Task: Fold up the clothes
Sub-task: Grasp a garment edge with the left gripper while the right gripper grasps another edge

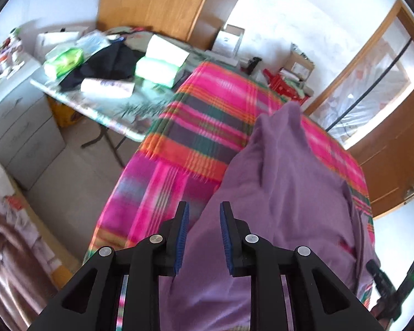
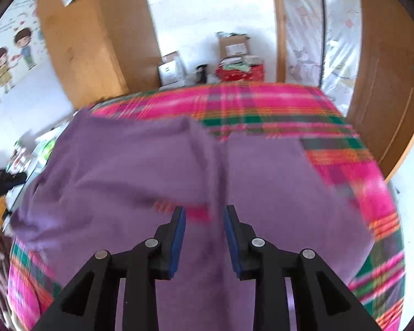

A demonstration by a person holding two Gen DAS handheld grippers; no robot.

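Lying half-folded on the plaid blanket (image 2: 262,104), the purple garment (image 2: 129,171) is awaiting further folds; left gripper (image 1: 204,234) and right gripper (image 2: 205,237) are hovering parted, empty.

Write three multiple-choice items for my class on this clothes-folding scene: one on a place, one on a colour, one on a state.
1. Where does the garment lie?
A. on the plaid blanket
B. on the floor
C. on the cluttered table

2. What colour is the garment?
A. green
B. purple
C. white

3. How do both grippers' jaws stand?
A. clamped on cloth
B. apart, holding nothing
C. out of view

Key: 1 A, the purple garment is spread over the plaid blanket. 2 B, purple in both views. 3 B, the left gripper and right gripper show gaps between the pads.
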